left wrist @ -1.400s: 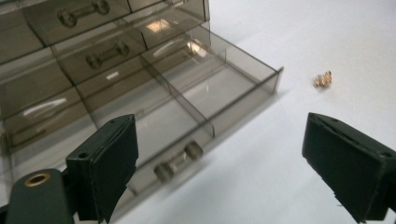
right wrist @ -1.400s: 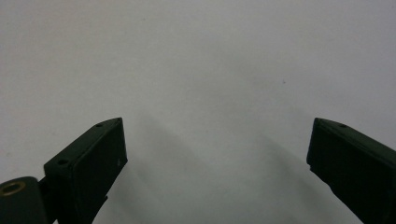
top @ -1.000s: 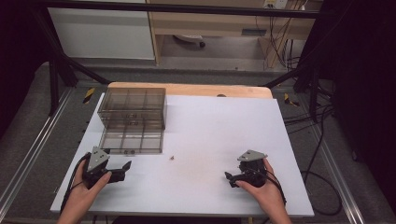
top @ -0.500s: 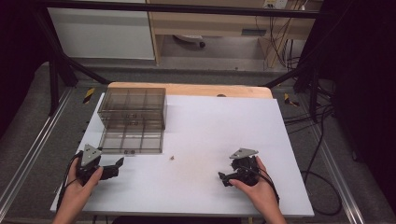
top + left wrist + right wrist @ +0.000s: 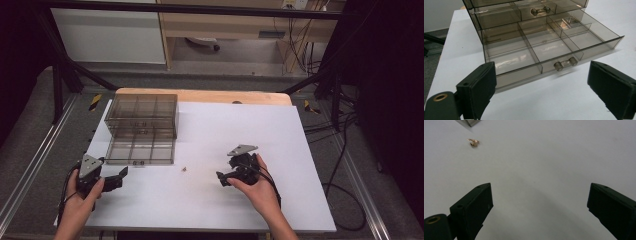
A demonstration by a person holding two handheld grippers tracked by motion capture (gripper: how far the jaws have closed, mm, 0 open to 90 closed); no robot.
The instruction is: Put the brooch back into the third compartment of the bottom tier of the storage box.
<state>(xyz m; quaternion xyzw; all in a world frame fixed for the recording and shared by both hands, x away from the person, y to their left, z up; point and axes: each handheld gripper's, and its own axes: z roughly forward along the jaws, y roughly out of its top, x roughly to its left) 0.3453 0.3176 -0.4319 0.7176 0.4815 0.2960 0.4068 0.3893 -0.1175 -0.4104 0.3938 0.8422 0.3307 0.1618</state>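
A white surface on a wooden tabletop sits among dark frames and cables. The left gripper, jaws wide and empty, faces a smoky clear drawer cabinet whose pulled-out bottom drawer shows bare compartments. The right gripper, also spread wide and empty, points toward a small gold-coloured piece lying just beside the drawer's corner; no writing is legible.

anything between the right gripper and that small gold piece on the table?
Nothing visible. Bare white table lies between the open right gripper and the small gold piece, which lies ahead of it near the open drawer.
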